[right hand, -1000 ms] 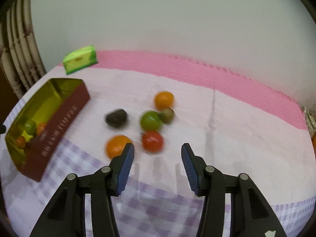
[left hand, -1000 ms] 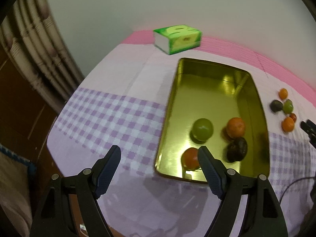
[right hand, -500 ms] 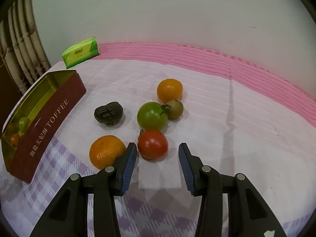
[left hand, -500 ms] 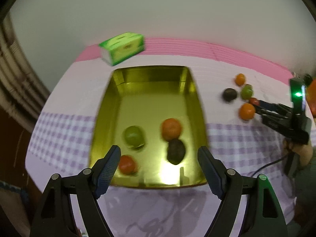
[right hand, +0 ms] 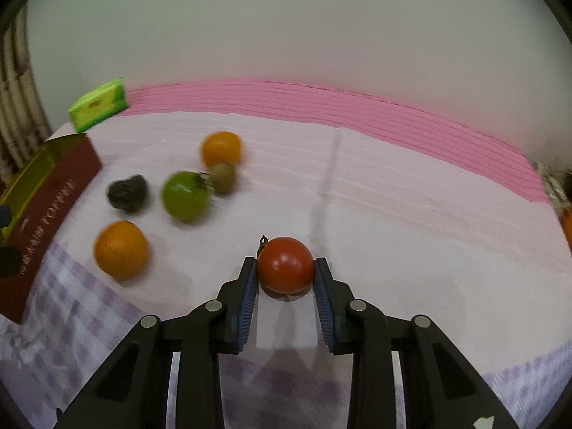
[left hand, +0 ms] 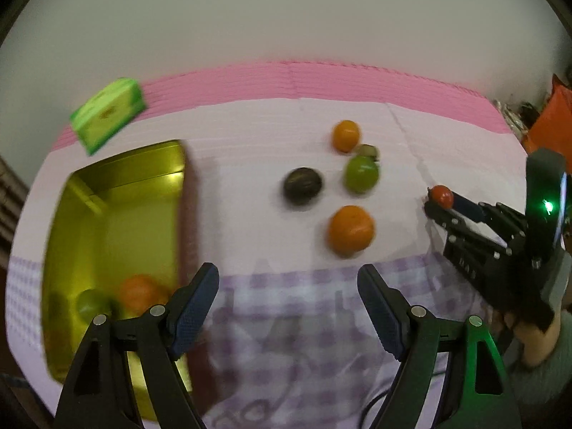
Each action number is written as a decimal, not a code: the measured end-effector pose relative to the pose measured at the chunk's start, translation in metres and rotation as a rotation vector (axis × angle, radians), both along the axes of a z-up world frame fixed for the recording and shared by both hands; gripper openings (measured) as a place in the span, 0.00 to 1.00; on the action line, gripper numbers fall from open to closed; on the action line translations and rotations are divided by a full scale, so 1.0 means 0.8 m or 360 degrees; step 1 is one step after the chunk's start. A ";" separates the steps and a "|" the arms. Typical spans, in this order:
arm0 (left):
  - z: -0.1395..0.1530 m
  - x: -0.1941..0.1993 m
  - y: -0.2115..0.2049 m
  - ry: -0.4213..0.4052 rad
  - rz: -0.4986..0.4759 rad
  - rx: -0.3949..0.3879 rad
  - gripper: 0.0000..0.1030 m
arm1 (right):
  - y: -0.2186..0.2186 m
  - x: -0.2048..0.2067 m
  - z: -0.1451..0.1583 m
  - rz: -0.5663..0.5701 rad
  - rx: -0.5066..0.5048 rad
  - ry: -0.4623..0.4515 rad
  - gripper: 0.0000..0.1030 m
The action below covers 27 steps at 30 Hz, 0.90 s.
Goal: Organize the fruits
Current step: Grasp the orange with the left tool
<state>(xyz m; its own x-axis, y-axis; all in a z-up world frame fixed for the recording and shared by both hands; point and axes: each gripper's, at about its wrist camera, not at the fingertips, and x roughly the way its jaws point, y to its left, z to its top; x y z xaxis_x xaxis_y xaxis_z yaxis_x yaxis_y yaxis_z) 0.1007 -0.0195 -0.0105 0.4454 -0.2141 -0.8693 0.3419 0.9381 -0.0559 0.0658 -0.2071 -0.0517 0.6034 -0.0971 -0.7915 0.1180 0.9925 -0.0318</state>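
My right gripper [right hand: 286,273] had its fingers [right hand: 247,295] clamped on the red tomato [right hand: 285,265], one pad on each side, above the worktop [right hand: 411,214]. My left gripper [left hand: 287,296] had its fingers [left hand: 195,307] wide apart with nothing between them. Toward the far edge lay two oranges [right hand: 121,248], a green tomato [right hand: 185,195], a dark fruit [right hand: 128,192] and a small brownish fruit [right hand: 222,177] touching the green one. The gold tin [left hand: 118,214] at the left edge held an orange fruit [left hand: 137,293] and a green fruit [left hand: 91,304].
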 end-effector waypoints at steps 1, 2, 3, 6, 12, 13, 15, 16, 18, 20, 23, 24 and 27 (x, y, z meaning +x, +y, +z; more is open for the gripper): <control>-0.004 0.004 -0.009 0.0010 -0.0009 -0.0007 0.78 | 0.000 -0.002 0.000 -0.0008 -0.0030 0.0006 0.28; -0.008 0.007 -0.016 0.0020 -0.0016 -0.0008 0.78 | 0.000 -0.003 0.000 -0.0014 -0.0040 0.0007 0.28; -0.012 0.010 -0.023 0.0033 -0.0025 -0.0016 0.78 | 0.001 -0.005 0.001 -0.0018 -0.0042 0.0002 0.28; -0.018 0.018 -0.040 0.0043 -0.0032 -0.0008 0.78 | 0.001 -0.003 -0.001 -0.0014 -0.0040 0.0019 0.28; -0.034 0.033 -0.066 0.0087 -0.0058 -0.0026 0.70 | -0.006 -0.005 0.001 -0.0018 -0.0007 0.0014 0.28; -0.038 0.036 -0.069 0.0100 -0.0054 -0.0024 0.67 | -0.007 -0.006 0.001 -0.0018 -0.0011 0.0014 0.28; -0.044 0.040 -0.073 0.0119 -0.0052 -0.0037 0.58 | -0.005 -0.005 0.000 -0.0016 -0.0023 0.0017 0.28; -0.046 0.040 -0.073 0.0128 -0.0053 -0.0043 0.51 | -0.004 -0.004 0.000 -0.0015 -0.0026 0.0017 0.28; -0.050 0.042 -0.074 0.0153 -0.0050 -0.0042 0.40 | -0.004 -0.003 -0.001 -0.0018 -0.0028 0.0022 0.28; -0.050 0.040 -0.071 0.0155 -0.0043 -0.0056 0.40 | -0.005 -0.003 -0.001 -0.0022 -0.0013 0.0024 0.29; -0.048 0.033 -0.061 0.0157 -0.0023 -0.0053 0.40 | -0.005 -0.001 -0.002 -0.0021 -0.0008 0.0024 0.28; -0.046 0.030 -0.057 0.0154 -0.0014 -0.0048 0.40 | -0.005 -0.001 -0.002 -0.0020 -0.0012 0.0024 0.28; -0.041 0.020 -0.043 0.0151 0.0003 -0.0050 0.40 | -0.004 -0.002 -0.002 -0.0021 -0.0014 0.0023 0.28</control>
